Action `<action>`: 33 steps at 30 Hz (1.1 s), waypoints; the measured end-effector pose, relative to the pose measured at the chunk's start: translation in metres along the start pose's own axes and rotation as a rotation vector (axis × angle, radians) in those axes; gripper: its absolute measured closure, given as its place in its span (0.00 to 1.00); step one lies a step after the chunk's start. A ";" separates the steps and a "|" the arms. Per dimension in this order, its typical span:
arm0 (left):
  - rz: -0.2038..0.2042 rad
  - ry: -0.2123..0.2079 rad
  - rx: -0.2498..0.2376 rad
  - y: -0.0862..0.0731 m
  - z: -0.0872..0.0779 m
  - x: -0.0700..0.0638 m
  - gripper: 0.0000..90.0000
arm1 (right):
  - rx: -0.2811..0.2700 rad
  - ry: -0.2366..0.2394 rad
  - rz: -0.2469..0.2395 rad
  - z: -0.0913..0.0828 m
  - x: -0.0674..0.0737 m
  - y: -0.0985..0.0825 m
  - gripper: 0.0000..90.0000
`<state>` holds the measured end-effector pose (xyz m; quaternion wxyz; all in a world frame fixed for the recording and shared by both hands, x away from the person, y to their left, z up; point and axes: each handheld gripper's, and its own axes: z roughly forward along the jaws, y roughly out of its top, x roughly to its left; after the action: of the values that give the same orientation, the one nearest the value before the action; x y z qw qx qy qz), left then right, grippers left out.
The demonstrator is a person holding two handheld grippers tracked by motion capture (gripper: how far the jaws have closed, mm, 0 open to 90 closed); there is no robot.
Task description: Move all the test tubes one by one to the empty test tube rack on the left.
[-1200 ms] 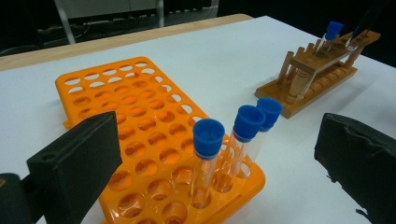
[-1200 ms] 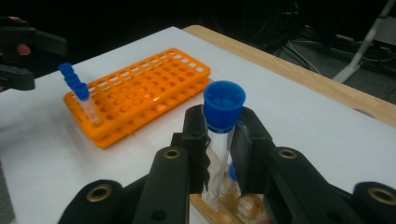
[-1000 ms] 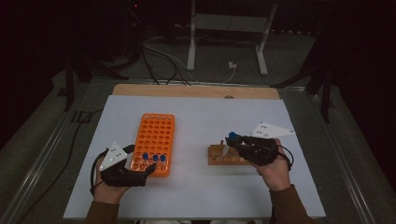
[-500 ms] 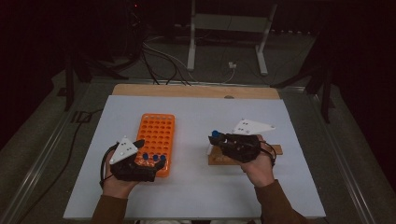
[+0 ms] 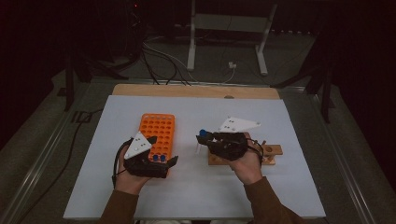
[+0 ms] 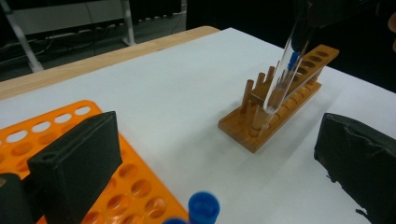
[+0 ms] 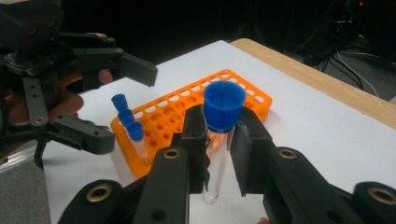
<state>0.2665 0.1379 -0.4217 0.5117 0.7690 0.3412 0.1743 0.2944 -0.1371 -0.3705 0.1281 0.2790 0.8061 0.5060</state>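
Note:
My right gripper (image 7: 219, 126) is shut on a clear test tube (image 7: 215, 163) just below its blue cap (image 7: 224, 105). In the high view that right gripper (image 5: 206, 139) holds the tube (image 5: 200, 143) tilted above the white mat, between the orange rack (image 5: 156, 128) and the wooden rack (image 5: 272, 151). My left gripper (image 5: 163, 149) stands open at the orange rack's near end, where blue-capped tubes (image 5: 159, 158) stand. In the left gripper view its jaws are wide apart around nothing (image 6: 215, 135), with the wooden rack (image 6: 280, 100) and the held tube (image 6: 285, 70) beyond.
The white mat (image 5: 280, 121) covers a table with a wooden far edge (image 5: 196, 91). Three blue-capped tubes (image 7: 127, 116) stand at the orange rack's (image 7: 196, 105) near end. Cables and a metal stand (image 5: 224, 42) lie on the floor beyond the table.
My right gripper has carried the tube leftward, away from the wooden rack and toward the orange rack. My left gripper has moved right, onto the orange rack's near end.

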 end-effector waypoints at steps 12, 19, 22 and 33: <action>0.018 -0.029 -0.004 0.011 0.020 -0.010 0.02 | 0.000 0.032 -0.005 0.011 0.009 0.006 0.85; 0.051 -0.035 0.006 0.017 0.027 -0.019 0.03 | 0.001 0.050 -0.017 0.016 0.015 0.011 0.85; 0.049 -0.045 -0.001 0.019 0.028 -0.021 0.09 | 0.003 0.059 -0.018 0.019 0.017 0.011 0.85; 0.049 -0.134 -0.034 0.020 0.025 -0.019 0.70 | 0.004 0.080 -0.020 0.025 0.022 0.012 0.85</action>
<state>0.2756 0.1032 -0.4124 0.5420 0.7783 0.2842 0.1406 0.2921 -0.1017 -0.3690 0.1002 0.2506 0.8144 0.5138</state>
